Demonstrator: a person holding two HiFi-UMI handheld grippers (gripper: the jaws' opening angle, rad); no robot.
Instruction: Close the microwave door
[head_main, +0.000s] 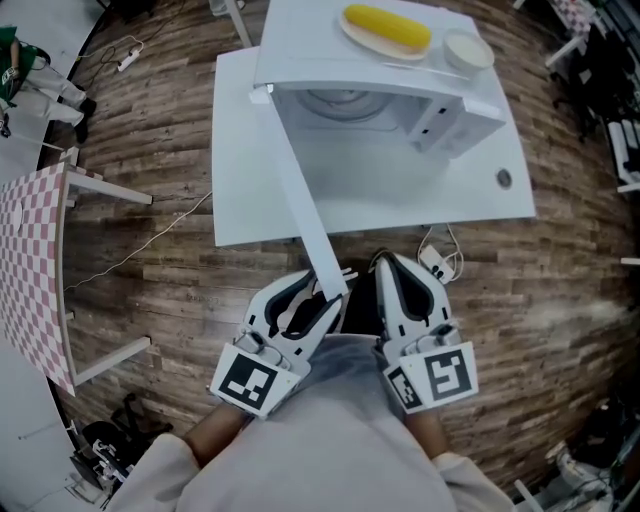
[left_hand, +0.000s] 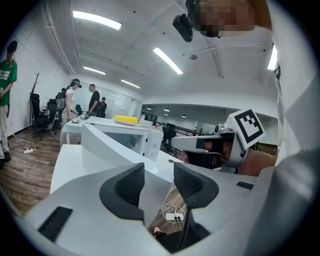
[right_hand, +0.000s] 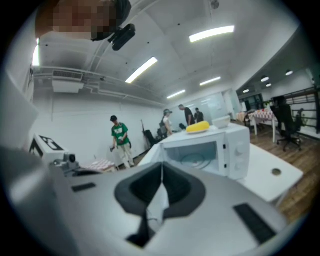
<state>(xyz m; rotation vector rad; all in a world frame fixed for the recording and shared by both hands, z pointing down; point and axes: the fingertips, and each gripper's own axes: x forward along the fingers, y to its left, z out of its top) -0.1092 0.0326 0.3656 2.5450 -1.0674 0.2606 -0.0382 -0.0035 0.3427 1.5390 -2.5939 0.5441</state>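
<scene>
Two grippers: the left gripper (head_main: 322, 287) and the right gripper (head_main: 388, 265) were held low at the near side of the scene, side by side and just apart.
Left gripper fingers: released. The left gripper view showed the dark pads (left_hand: 131, 184) spread, with the door's free end standing between them. The door sat close to the left pad, and floor showed through the gap on the right. Contact could not be confirmed.
Right gripper fingers: clenched. The pad tips (right_hand: 170, 176) met, with nothing between them.
Appliance: the white microwave oven (head_main: 455, 125) stood towards the far side of a white rectangular table (head_main: 240, 170), with its cavity exposed.
Door: the white microwave door (head_main: 303, 195) was hinged at the cavity's left. It was swung wide open towards the near side, and its free end reached past the table's near edge.
Top of oven: a yellow corn cob (head_main: 388, 27) lay on a pale round plate (head_main: 352, 30), with a small white bowl (head_main: 468, 50) just to its right.
Floor: a white power strip (head_main: 435, 262) lay on the brown wood-plank floor (head_main: 150, 150), just right of the right gripper.
</scene>
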